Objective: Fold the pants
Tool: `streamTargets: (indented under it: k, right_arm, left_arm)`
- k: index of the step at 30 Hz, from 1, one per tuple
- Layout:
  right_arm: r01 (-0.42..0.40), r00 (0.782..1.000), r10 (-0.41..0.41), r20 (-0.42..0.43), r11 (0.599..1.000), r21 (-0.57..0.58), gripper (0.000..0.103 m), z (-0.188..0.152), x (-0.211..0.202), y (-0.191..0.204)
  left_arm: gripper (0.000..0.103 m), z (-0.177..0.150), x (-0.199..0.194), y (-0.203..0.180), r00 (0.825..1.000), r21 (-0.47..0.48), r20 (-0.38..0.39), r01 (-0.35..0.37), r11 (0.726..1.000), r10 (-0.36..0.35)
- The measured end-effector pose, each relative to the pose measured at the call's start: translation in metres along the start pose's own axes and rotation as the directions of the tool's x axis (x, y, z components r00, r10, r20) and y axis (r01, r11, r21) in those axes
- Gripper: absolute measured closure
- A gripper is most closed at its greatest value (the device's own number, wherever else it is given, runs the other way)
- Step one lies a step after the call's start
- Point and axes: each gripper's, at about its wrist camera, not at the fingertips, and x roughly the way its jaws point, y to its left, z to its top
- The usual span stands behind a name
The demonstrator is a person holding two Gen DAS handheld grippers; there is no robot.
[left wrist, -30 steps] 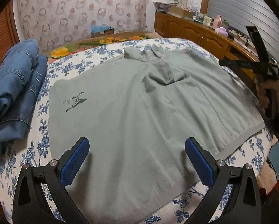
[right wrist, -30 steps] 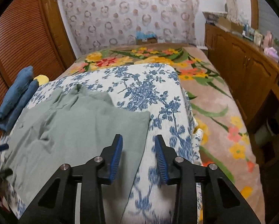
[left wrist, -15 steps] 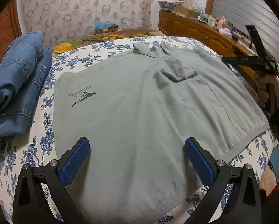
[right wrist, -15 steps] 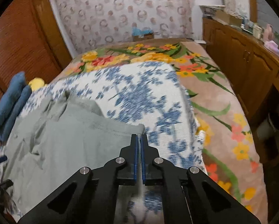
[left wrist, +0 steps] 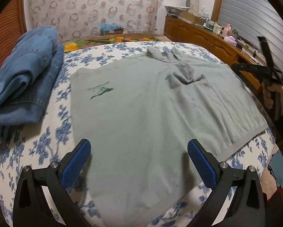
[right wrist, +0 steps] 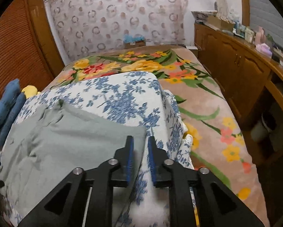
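Grey-green pants point(left wrist: 141, 113) with a dark green logo lie spread flat on the blue-flowered bed cover point(left wrist: 46, 141). My left gripper point(left wrist: 139, 162) is wide open and empty, hovering over the near hem. In the right wrist view the same garment point(right wrist: 65, 147) lies at the left. My right gripper point(right wrist: 140, 157) has its jaws a small gap apart over the garment's right edge, holding nothing. The right gripper also shows at the right edge of the left wrist view point(left wrist: 264, 71), held in a hand.
Folded blue jeans point(left wrist: 24, 79) are stacked at the bed's left side. A wooden sideboard point(right wrist: 236, 71) with clutter runs along the right wall. A floral carpet point(right wrist: 198, 98) covers the floor beyond the bed. A slatted wooden door point(right wrist: 12, 53) stands at the left.
My right gripper was slightly open, shut at the garment's corner, and now stands slightly open again. The left gripper stayed open and shifted a little to the left over the hem.
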Motion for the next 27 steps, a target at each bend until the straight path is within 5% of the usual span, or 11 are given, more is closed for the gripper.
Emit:
streamTargets:
  k: [5,15,27]
  right_arm:
    - [-0.065,0.997,0.068,0.035,0.995,-0.077,0.057,-0.027,-0.028,0.029]
    - [-0.154,0.985,0.168,0.043,0.962,-0.227,0.047,-0.095,-0.068,0.09]
    - [-0.152,0.984,0.174,0.039,0.934,-0.324,0.036,-0.119,-0.077,0.116]
  left_arm:
    - [0.001,-0.009,-0.011,0.012,1.0,-0.013,0.01,-0.005,1.0,0.005]
    - [0.024,-0.038,-0.032,0.026,1.0,-0.051,-0.001,0.01,0.999,-0.01]
    - [0.06,-0.066,-0.057,0.032,1.0,-0.084,0.023,0.015,0.996,-0.013]
